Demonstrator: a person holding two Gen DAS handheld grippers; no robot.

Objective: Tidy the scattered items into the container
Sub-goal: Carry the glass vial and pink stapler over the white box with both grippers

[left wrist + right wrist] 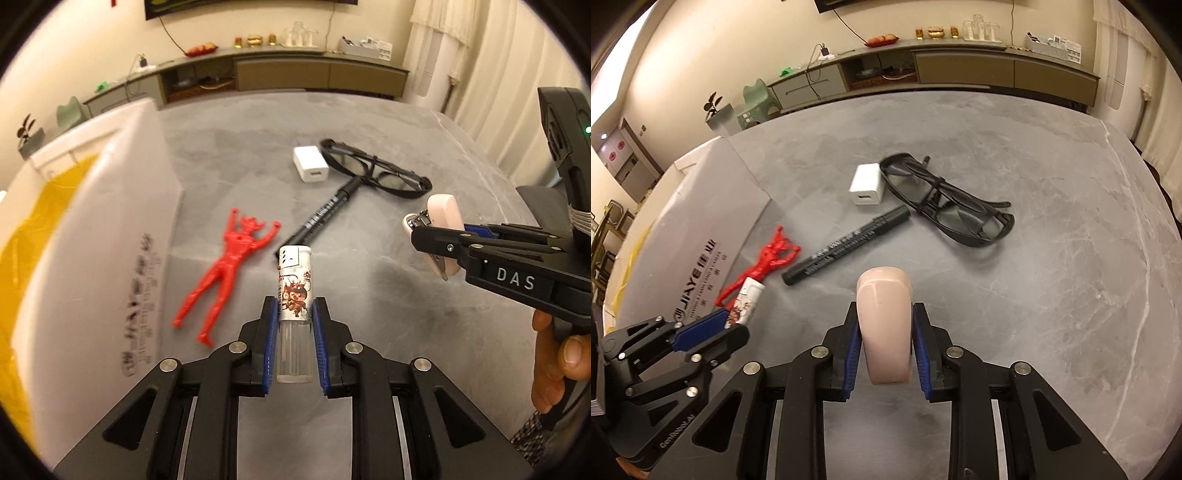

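Two grips: left gripper pinching a lighter, right gripper clamping a pink stapler, above marker, glasses, charger.

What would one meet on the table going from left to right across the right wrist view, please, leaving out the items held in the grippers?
White box → red toy figure → black marker pen → white USB charger → black glasses.
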